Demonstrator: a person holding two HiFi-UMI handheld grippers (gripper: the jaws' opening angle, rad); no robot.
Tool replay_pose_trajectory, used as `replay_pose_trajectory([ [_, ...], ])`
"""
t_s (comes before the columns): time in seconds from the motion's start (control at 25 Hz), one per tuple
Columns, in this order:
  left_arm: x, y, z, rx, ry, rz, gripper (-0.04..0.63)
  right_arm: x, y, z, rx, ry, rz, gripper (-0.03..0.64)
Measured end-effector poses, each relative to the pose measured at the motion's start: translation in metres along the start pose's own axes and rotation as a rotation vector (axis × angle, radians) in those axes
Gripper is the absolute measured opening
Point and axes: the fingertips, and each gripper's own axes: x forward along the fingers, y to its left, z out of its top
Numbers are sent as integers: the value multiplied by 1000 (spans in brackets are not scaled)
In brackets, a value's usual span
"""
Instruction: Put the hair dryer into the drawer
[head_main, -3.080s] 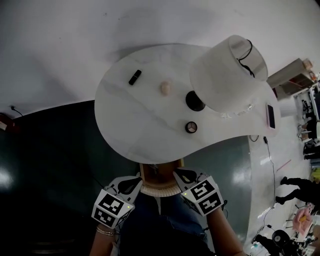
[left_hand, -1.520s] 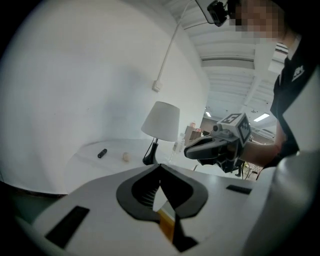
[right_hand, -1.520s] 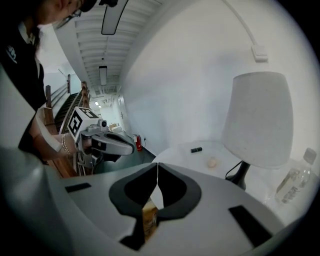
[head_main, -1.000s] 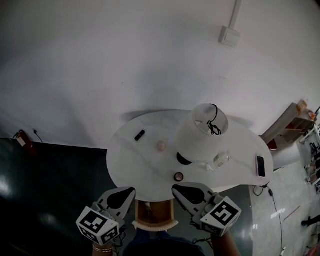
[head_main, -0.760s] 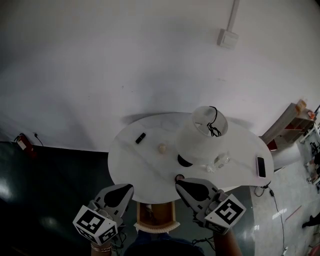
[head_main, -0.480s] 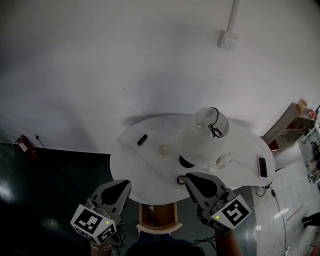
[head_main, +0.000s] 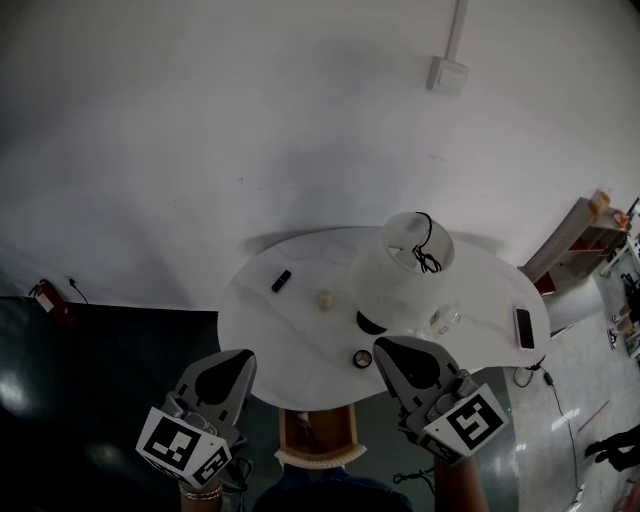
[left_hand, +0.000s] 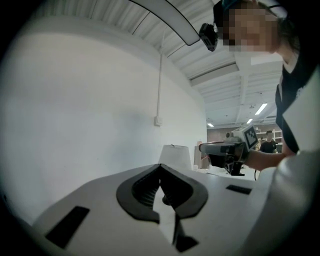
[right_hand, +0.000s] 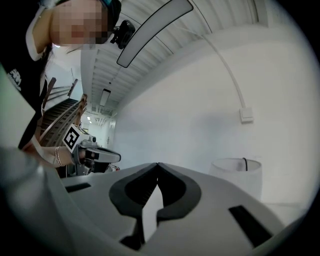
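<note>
No hair dryer shows clearly in any view. The wooden drawer (head_main: 316, 436) stands pulled out under the white table's (head_main: 270, 340) near edge; I cannot make out what lies in it. My left gripper (head_main: 237, 359) hangs left of the drawer, jaws together, holding nothing. My right gripper (head_main: 384, 346) hovers over the table's near edge beside a small round compact (head_main: 362, 358), shut and empty. The left gripper view shows closed tips (left_hand: 160, 167), and the right gripper view shows the same (right_hand: 158, 165).
A big white lamp shade (head_main: 405, 265) stands on a black base (head_main: 372, 322). Also on the table are a small black item (head_main: 281, 281), a beige ball (head_main: 324, 298), a glass piece (head_main: 441, 320) and a phone (head_main: 524, 327). Shelving (head_main: 580, 235) stands at right; the floor is dark.
The head view has pulled far back from the table since the oldest frame. Over the last second both grippers rose and spread slightly apart, still shut; the drawer stays out.
</note>
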Motion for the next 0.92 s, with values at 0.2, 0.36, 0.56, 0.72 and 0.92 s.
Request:
replay_pose_trajectory([
  [0.2, 3, -1, -2, 38, 22, -2, 15, -1, 1, 1, -2, -9, 6, 18],
  [0.36, 5, -1, -1, 33, 18, -6, 15, -1, 1, 1, -8, -9, 9, 18],
  [0.56, 7, 1, -11, 26, 45, -4, 15, -4, -3, 0, -2, -7, 6, 18],
  [0.72, 6, 0, -12, 14, 44, -6, 15, -5, -4, -1, -4, -3, 4, 18],
  [0.92, 5, 0, -10, 2, 30, -7, 15, -4, -3, -3, -4, 2, 10, 18],
])
